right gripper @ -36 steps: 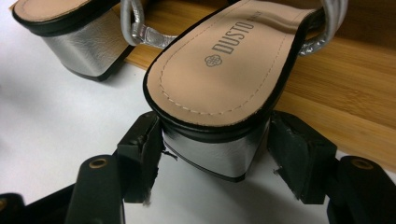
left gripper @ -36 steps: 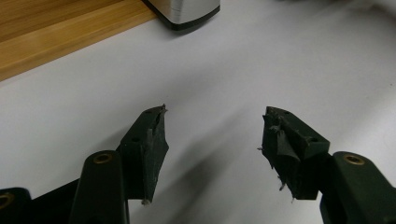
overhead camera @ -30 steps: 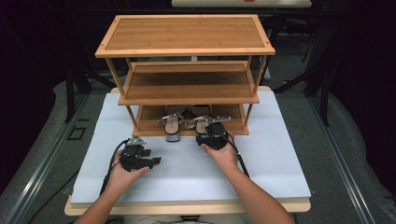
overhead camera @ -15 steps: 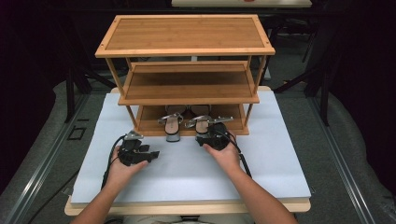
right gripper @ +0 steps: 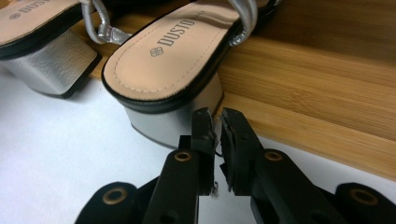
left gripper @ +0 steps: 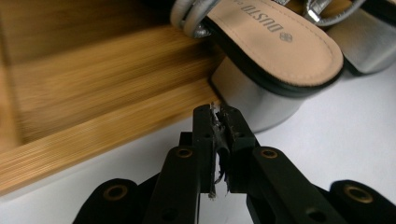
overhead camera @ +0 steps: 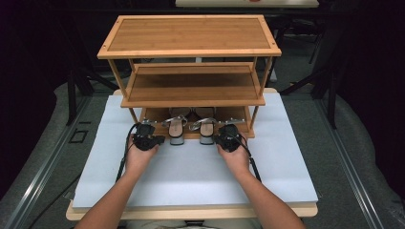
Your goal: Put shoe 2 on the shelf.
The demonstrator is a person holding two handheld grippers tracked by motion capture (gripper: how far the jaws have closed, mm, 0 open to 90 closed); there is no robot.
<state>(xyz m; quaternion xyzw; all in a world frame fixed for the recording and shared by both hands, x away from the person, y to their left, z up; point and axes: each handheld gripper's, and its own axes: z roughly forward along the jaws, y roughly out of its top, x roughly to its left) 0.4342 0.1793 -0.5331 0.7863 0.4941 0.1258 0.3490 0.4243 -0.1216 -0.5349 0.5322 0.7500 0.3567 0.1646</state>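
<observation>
A three-tier bamboo shoe rack [overhead camera: 189,52] stood at the far half of the white surface [overhead camera: 191,176], its top and middle shelves bare. On the bottom shelf [overhead camera: 153,114] lay a pair of sandals, toes inward, with their silver block heels hanging over the front edge toward the person. The left sandal [overhead camera: 175,130] and the right sandal [overhead camera: 207,130] sat side by side, close together, straps silver and insoles tan with printed lettering.

The left claw [overhead camera: 152,140] rested on the surface just beside the left sandal's heel, near the rack's front left post [overhead camera: 133,117]. In the left gripper view, the left claw [left gripper: 218,112] had its jaws pressed together, holding nothing, the tips just short of the heel block [left gripper: 254,100] and the shelf's front lip [left gripper: 107,135].

The right claw [overhead camera: 224,138] sat just beside the right sandal's heel. In the right gripper view, the right claw [right gripper: 217,116] showed only a narrow slit between its jaws, empty, tips at the heel block [right gripper: 163,123].
</observation>
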